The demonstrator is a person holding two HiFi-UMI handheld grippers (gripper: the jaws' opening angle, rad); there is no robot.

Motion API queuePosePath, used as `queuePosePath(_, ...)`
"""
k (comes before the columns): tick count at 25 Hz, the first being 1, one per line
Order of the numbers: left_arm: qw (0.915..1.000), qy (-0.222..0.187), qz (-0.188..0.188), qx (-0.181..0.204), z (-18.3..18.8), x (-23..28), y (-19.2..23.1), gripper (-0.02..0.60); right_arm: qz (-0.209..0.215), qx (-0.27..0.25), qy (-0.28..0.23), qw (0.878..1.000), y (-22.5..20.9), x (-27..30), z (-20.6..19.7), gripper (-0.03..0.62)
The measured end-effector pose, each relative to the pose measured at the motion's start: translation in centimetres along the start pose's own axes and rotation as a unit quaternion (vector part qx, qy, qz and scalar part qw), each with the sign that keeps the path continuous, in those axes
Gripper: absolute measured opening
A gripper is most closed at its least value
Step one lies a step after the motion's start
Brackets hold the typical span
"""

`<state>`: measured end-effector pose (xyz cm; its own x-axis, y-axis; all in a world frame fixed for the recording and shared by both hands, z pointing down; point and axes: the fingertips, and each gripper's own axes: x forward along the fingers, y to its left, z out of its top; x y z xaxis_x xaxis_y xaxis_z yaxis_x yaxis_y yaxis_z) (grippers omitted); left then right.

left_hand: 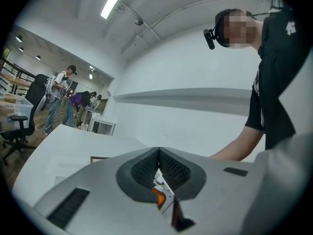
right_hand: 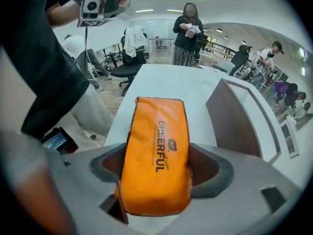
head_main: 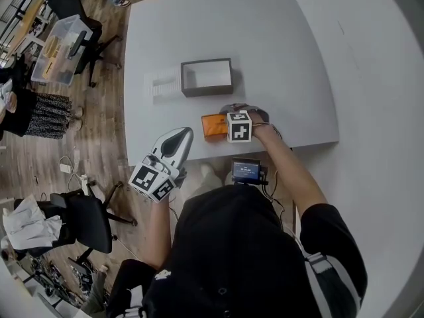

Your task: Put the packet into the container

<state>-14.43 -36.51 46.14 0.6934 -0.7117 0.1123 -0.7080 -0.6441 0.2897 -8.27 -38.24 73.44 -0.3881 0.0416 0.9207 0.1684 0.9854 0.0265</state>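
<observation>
An orange packet (head_main: pixel 213 126) lies flat near the front edge of the white table (head_main: pixel 278 58). My right gripper (head_main: pixel 228 126) reaches it from the right. In the right gripper view the packet (right_hand: pixel 156 146) lies lengthwise between the wide-spread jaws of my right gripper (right_hand: pixel 156 168), its sides by the dark pads (right_hand: pixel 208 173), with no squeeze visible. The container (head_main: pixel 207 77), a dark-walled rectangular box with a white inside, stands just behind the packet, and its wall (right_hand: pixel 234 116) shows to the right. My left gripper (head_main: pixel 180 138) hovers off the table's front left, shut and empty (left_hand: pixel 159 153).
A white sheet (head_main: pixel 162 85) lies left of the container. A small screen device (head_main: pixel 246 171) hangs below the table edge at the person's front. Office chairs (head_main: pixel 86 220) and a plastic bin (head_main: pixel 59 48) stand on the floor to the left. A person (right_hand: pixel 186 33) stands beyond the table's far end.
</observation>
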Motion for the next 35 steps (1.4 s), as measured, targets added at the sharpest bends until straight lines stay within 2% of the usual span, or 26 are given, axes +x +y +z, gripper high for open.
queuePosePath(3,1.0,-0.001,0.0,0.001,-0.1,0.2,0.4,0.009,0.001,0.001,-0.001,1.0,-0.1,-0.1,0.3,0.367)
queuePosePath(8,1.0,-0.001,-0.003,-0.001,-0.2,0.4,0.9,0.008,-0.011,0.019,-0.014,1.0,-1.6,-2.0,1.2,0.36)
queuePosePath(13,1.0,-0.005,-0.001,-0.003,0.1,0.3,1.7,0.008,-0.039,0.008,-0.023,0.999,-5.3,-5.5,3.3,0.361)
queuePosePath(20,0.9999,-0.011,0.005,0.003,1.3,0.5,3.3,0.009,-0.105,-0.006,-0.016,0.994,-13.5,-10.1,5.2,0.361)
queuePosePath(28,0.9996,-0.011,0.025,0.0,1.6,0.1,5.3,0.008,-0.105,0.004,0.002,0.994,-18.9,-8.1,5.3,0.362)
queuePosePath(35,0.9991,-0.01,0.041,-0.005,1.6,-0.3,6.8,0.008,-0.095,-0.002,0.039,0.995,-20.6,-4.3,4.2,0.362)
